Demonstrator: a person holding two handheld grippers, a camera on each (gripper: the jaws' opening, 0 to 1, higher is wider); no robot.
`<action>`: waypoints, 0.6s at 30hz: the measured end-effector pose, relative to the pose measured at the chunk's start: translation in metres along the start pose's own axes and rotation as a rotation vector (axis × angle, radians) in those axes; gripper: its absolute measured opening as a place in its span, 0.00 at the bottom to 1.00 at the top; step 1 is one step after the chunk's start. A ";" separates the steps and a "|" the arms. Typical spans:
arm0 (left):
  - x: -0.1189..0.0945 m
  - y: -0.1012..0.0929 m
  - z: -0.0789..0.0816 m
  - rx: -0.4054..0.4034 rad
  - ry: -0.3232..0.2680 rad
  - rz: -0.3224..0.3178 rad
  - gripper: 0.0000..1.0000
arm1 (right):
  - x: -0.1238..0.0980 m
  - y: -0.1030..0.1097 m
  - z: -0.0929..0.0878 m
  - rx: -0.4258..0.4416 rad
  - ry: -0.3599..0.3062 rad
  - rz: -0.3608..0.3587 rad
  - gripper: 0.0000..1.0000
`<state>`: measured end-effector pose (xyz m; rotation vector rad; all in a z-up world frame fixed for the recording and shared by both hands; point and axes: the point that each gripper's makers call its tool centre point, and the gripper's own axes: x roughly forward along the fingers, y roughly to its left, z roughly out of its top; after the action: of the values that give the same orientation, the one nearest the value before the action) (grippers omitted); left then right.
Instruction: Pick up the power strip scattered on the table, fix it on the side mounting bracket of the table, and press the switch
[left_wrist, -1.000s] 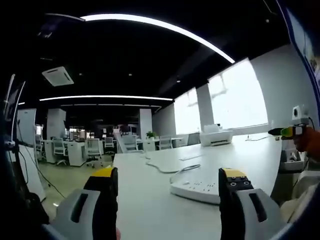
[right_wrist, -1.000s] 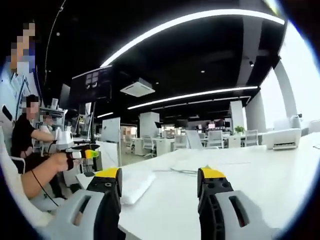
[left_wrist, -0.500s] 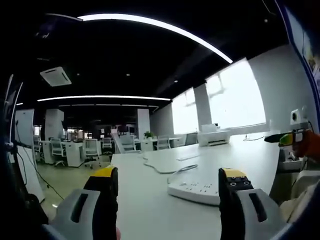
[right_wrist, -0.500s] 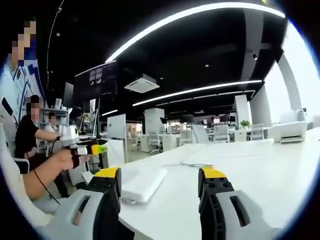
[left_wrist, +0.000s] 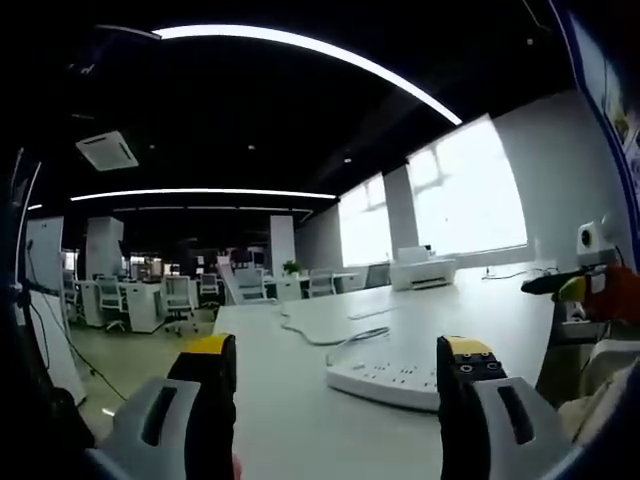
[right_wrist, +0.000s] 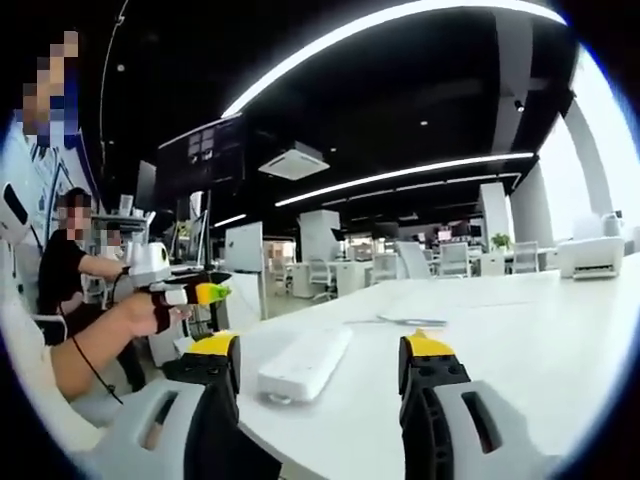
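Observation:
A white power strip lies flat on the white table, its cable curling away behind it. My left gripper is open, and the strip lies just beyond its yellow-tipped jaws, nearer the right jaw. In the right gripper view the same power strip lies end-on near the table's edge, a little ahead of the open right gripper. The left gripper shows there at the left, held in a hand. The right gripper shows at the right edge of the left gripper view.
A white printer stands at the table's far end by the windows. Office desks and chairs fill the room beyond. Two people sit at a desk with monitors at the left of the right gripper view.
Both cameras have shifted. In the right gripper view the power strip now looks closer and more between the jaws. In the left gripper view it has slid slightly left. Both grippers stay open.

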<state>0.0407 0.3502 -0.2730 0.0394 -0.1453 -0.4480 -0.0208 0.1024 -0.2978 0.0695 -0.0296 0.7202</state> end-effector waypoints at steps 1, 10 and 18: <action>0.000 0.000 0.000 0.001 0.001 0.000 0.86 | 0.001 0.002 -0.001 0.000 0.003 0.004 0.61; 0.001 0.003 0.000 0.004 0.002 0.002 0.86 | 0.009 0.014 -0.009 0.006 0.022 0.027 0.63; 0.002 0.003 -0.002 0.007 0.007 -0.001 0.86 | 0.017 0.022 -0.013 0.007 0.038 0.043 0.65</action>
<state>0.0443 0.3525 -0.2742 0.0481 -0.1395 -0.4483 -0.0220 0.1312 -0.3091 0.0622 0.0076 0.7640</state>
